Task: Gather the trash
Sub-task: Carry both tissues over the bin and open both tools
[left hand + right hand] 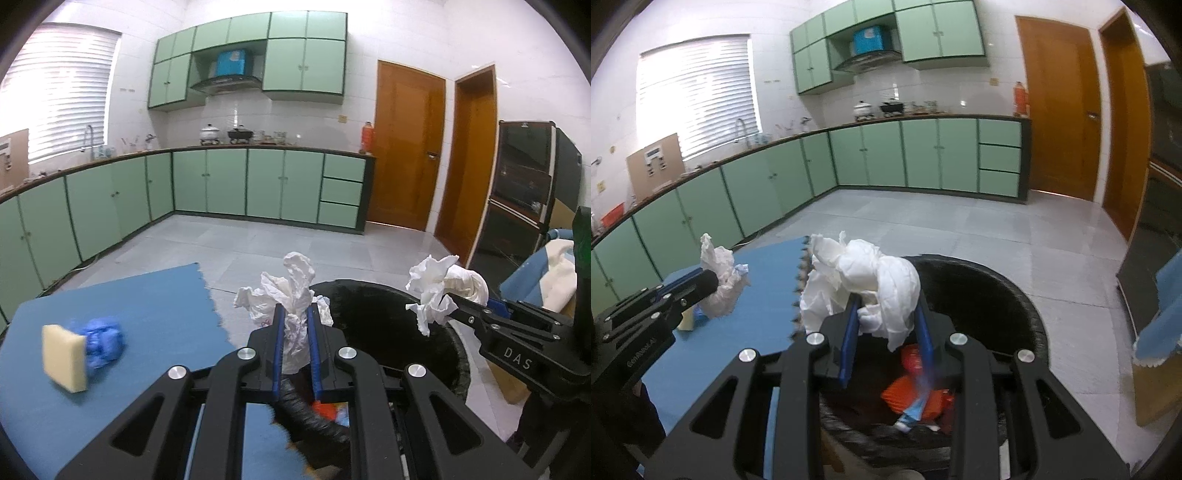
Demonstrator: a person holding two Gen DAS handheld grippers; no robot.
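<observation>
Left wrist view shows our left gripper (294,321) pinching a crumpled white plastic bag (286,291) at the near rim of the black-lined trash bin (376,306). Our right gripper (886,314) clamps a wad of white tissue (864,280) directly above the bin's opening, where orange wrappers (916,391) already lie. On the blue mat (147,302) a yellow sponge (64,356) and a blue crumpled ball (103,341) remain. We judge ourselves at the drop step: next we spread the right fingers to release the tissue, then carry the left load fully over the opening before letting go.
</observation>
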